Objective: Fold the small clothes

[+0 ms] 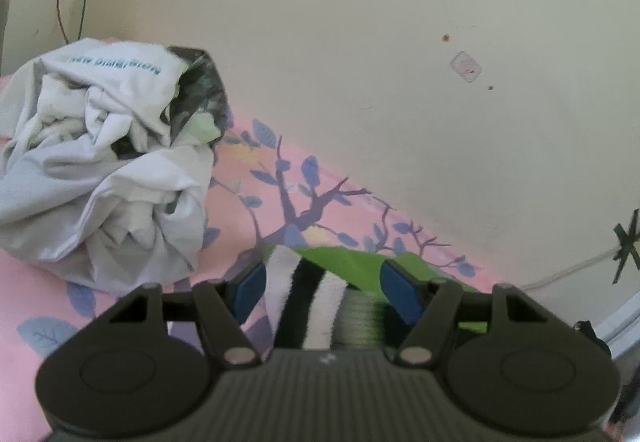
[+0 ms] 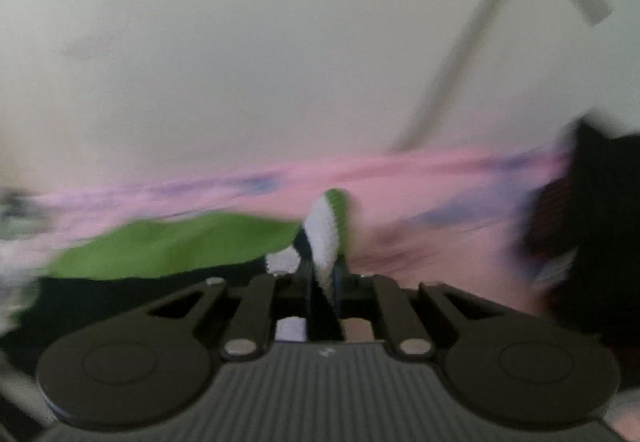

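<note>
A small garment (image 1: 320,282), green with black and white stripes and a grey ribbed cuff, lies on a pink bedsheet (image 1: 256,193) printed with blue branches and leaves, close to a pale wall (image 1: 400,41). In the left wrist view the left gripper (image 1: 322,284) stands partly open over it: its two blue pads (image 1: 250,288) sit one on each side of the striped part and the cuff, with cloth between them, and they do not press on it. To the left, well apart from the gripper, a crumpled heap of light grey and white clothes (image 1: 100,161) rests on the sheet, with a line of teal lettering on top and a dark patterned piece tucked at its right edge. Thin wires hang down the wall behind the heap. The right wrist view is heavily blurred. There the right gripper (image 2: 323,274) has its jaws drawn close together, pinching a white and green end of the same garment (image 2: 328,230), which stands up between the tips. The green body of the cloth trails off to the left over the pink sheet. A dark object (image 2: 592,226) at the right edge is too blurred to identify.
</note>
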`<move>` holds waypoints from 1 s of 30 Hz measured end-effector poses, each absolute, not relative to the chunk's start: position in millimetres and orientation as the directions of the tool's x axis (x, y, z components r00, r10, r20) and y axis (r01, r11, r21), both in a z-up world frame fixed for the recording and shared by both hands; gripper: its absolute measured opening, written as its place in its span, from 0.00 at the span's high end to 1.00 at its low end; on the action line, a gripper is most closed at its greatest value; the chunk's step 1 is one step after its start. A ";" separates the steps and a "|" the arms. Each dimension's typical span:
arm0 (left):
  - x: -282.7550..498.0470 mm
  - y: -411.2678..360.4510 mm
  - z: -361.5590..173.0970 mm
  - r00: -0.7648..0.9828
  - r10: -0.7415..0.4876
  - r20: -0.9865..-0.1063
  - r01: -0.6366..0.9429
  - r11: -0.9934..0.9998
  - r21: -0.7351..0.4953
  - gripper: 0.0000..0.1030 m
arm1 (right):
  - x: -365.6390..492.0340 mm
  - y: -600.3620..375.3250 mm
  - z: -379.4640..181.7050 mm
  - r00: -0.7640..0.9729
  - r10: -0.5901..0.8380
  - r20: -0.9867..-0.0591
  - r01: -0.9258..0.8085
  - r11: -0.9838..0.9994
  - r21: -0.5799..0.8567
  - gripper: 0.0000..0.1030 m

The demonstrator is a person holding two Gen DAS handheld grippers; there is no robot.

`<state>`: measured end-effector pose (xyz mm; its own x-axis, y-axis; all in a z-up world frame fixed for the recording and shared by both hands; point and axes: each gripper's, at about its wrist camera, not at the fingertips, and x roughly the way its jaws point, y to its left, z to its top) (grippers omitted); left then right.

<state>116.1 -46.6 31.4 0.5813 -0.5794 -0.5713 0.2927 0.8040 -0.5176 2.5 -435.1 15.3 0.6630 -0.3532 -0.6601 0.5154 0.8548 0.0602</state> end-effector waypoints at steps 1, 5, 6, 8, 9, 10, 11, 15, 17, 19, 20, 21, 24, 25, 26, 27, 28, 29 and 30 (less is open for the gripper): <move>117.0 -47.5 30.5 0.578 -0.578 -0.576 0.291 0.805 -0.516 0.38 | 4.3 -441.1 8.7 0.638 -0.361 -0.680 0.540 0.840 0.061 0.98; 114.9 -42.0 35.7 0.590 -0.585 -0.556 0.294 0.797 -0.527 0.36 | -6.6 -436.3 15.8 0.661 -0.326 -0.676 0.542 0.830 0.130 0.38; 114.0 -39.7 37.9 0.595 -0.590 -0.546 0.296 0.792 -0.534 0.36 | -14.8 -430.6 27.0 0.693 -0.361 -0.624 0.550 0.825 0.134 0.32; 112.5 -36.8 41.1 0.599 -0.597 -0.534 0.296 0.785 -0.545 0.36 | -23.2 -411.1 47.3 0.752 -0.359 -0.553 0.513 0.845 0.148 0.33; 112.4 -36.9 41.6 0.595 -0.600 -0.535 0.297 0.782 -0.547 0.36 | -19.5 -396.8 55.0 0.778 -0.302 -0.550 0.450 0.880 0.154 0.34; 112.4 -37.8 41.5 0.587 -0.607 -0.537 0.302 0.779 -0.550 0.36 | -15.0 -378.0 60.2 0.803 -0.230 -0.550 0.368 0.917 0.154 0.34; 112.2 -39.4 41.4 0.580 -0.611 -0.539 0.305 0.777 -0.551 0.36 | -10.7 -357.1 63.7 0.821 -0.161 -0.548 0.285 0.947 0.149 0.34; 111.1 -40.1 42.0 0.576 -0.609 -0.546 0.304 0.779 -0.548 0.36 | 14.2 -268.2 53.0 0.807 0.077 -0.585 -0.017 0.994 0.108 0.34; 112.1 -36.2 42.7 0.579 -0.608 -0.543 0.295 0.778 -0.555 0.36 | 29.5 -236.8 37.5 0.780 0.122 -0.614 -0.099 0.992 0.072 0.38; 114.1 -31.7 42.6 0.579 -0.611 -0.540 0.286 0.772 -0.567 0.36 | 49.8 -215.9 20.4 0.750 0.106 -0.652 -0.132 0.991 0.009 0.78; 115.7 -30.0 42.1 0.580 -0.609 -0.541 0.278 0.772 -0.571 0.36 | 60.8 -209.0 13.7 0.729 0.094 -0.678 -0.134 0.991 -0.007 0.93; 117.1 -28.6 41.4 0.580 -0.606 -0.545 0.268 0.773 -0.575 0.36 | 69.2 -209.2 8.9 0.725 0.072 -0.685 -0.113 0.993 -0.015 0.96; 120.1 -23.5 40.8 0.574 -0.612 -0.543 0.249 0.763 -0.596 0.36 | 70.1 -216.7 29.0 0.780 0.103 -0.618 -0.071 0.995 0.075 0.97; 120.2 -22.3 41.5 0.572 -0.621 -0.536 0.251 0.754 -0.606 0.36 | 67.5 -212.9 37.2 0.796 0.139 -0.588 -0.097 0.990 0.104 0.97; 119.8 -22.3 42.5 0.571 -0.627 -0.530 0.255 0.749 -0.611 0.36 | 65.3 -209.7 43.0 0.798 0.189 -0.572 -0.136 0.981 0.136 0.97; 118.8 -23.0 43.4 0.572 -0.630 -0.526 0.262 0.748 -0.610 0.36 | 65.8 -203.9 44.9 0.783 0.250 -0.569 -0.180 0.968 0.177 0.96; 117.7 -24.5 44.0 0.573 -0.628 -0.527 0.269 0.751 -0.603 0.36 | 68.8 -198.3 40.5 0.765 0.277 -0.581 -0.200 0.960 0.195 0.95; 116.8 -26.8 44.0 0.575 -0.621 -0.532 0.274 0.760 -0.590 0.36 | 72.6 -193.8 34.4 0.744 0.278 -0.608 -0.206 0.960 0.188 0.95; 116.5 -29.6 43.3 0.576 -0.613 -0.541 0.276 0.768 -0.578 0.36 | 75.1 -192.8 27.5 0.729 0.266 -0.631 -0.206 0.964 0.169 0.90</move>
<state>116.5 -29.6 43.3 0.5757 -0.6133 -0.5408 0.2759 0.7683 -0.5776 75.1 -192.8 27.5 0.7285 0.2661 -0.6313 -0.2058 0.9639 0.1687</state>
